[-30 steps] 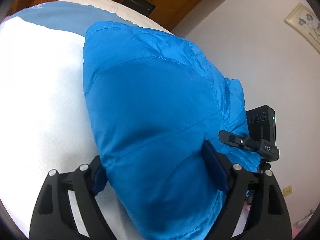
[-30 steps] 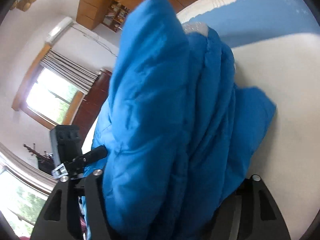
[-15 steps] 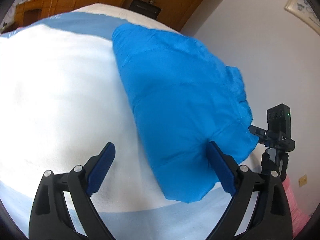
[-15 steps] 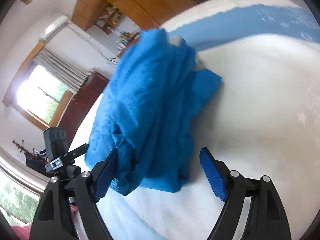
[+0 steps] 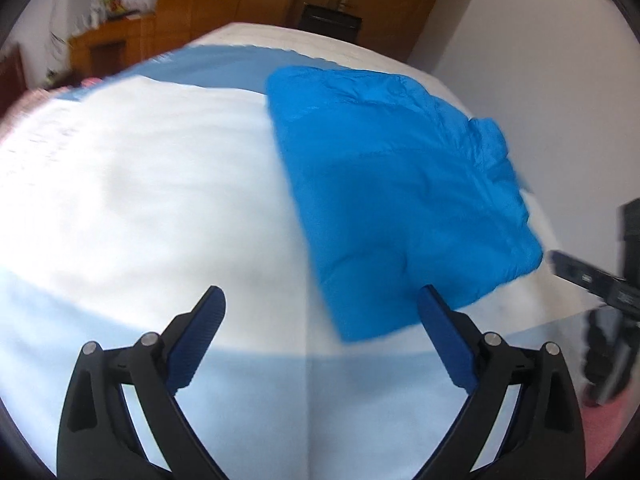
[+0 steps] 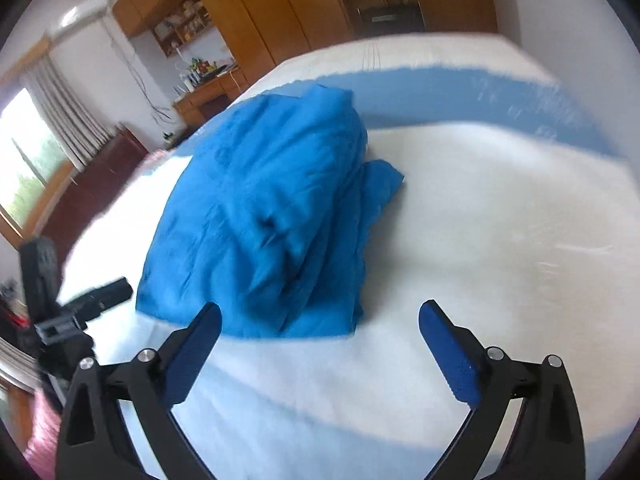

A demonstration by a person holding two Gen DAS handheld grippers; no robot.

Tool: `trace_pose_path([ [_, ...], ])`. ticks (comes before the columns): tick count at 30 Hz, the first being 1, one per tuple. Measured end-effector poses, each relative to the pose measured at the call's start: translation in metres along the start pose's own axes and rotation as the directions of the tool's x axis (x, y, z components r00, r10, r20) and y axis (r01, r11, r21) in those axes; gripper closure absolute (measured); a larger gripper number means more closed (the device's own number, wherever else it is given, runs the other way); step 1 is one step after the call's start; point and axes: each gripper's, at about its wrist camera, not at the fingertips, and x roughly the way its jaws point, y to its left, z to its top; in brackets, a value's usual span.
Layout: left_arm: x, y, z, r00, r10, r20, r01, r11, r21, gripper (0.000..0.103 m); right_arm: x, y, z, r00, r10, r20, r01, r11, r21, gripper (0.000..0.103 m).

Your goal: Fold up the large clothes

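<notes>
A bright blue padded jacket (image 5: 400, 184) lies folded into a thick bundle on the white and pale blue bed cover (image 5: 140, 184). In the right wrist view the same jacket (image 6: 272, 220) shows its layered folded edges. My left gripper (image 5: 320, 304) hangs above the bed near the bundle's front corner, its jaws still opening, nothing between them. My right gripper (image 6: 320, 316) hovers just in front of the bundle, its jaws also opening wide and empty. The other gripper's black body (image 5: 600, 276) shows at the right edge of the left wrist view.
The bed cover (image 6: 480, 220) spreads wide to the jacket's side. Wooden wardrobes (image 6: 280, 8) and a desk (image 6: 204, 92) stand behind the bed. A curtained window (image 6: 28, 152) is at left, a plain white wall (image 5: 540, 60) at right.
Both grippers let go of the jacket, opened wide and drew back and up. The jacket, held between the jaws a second ago, now lies loose on the bed and looks smaller.
</notes>
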Motion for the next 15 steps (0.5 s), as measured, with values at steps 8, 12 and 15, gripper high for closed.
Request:
trace_pose_path([
  [8,-0.041,-0.022,-0.044,0.993,0.114,0.035,-0.116,0.992,0.04,0.006,-0.036,0.062,-0.056,0.996,-0.087,-0.025,0.084,0.993,-0.087,0.004],
  [12,-0.066,-0.024,-0.06,0.994,0.101,0.044,-0.102,0.995,0.001,0.006,-0.055,0.073,-0.073,0.997,-0.076,-0.026,0.073,0.993,-0.098,0.004],
  [15,-0.086,-0.026,-0.072,0.989,0.129,0.074,-0.13,0.992,0.005,0.006,-0.059,0.08,-0.079,0.996,-0.088,-0.018,0.086,0.991,-0.1,0.004],
])
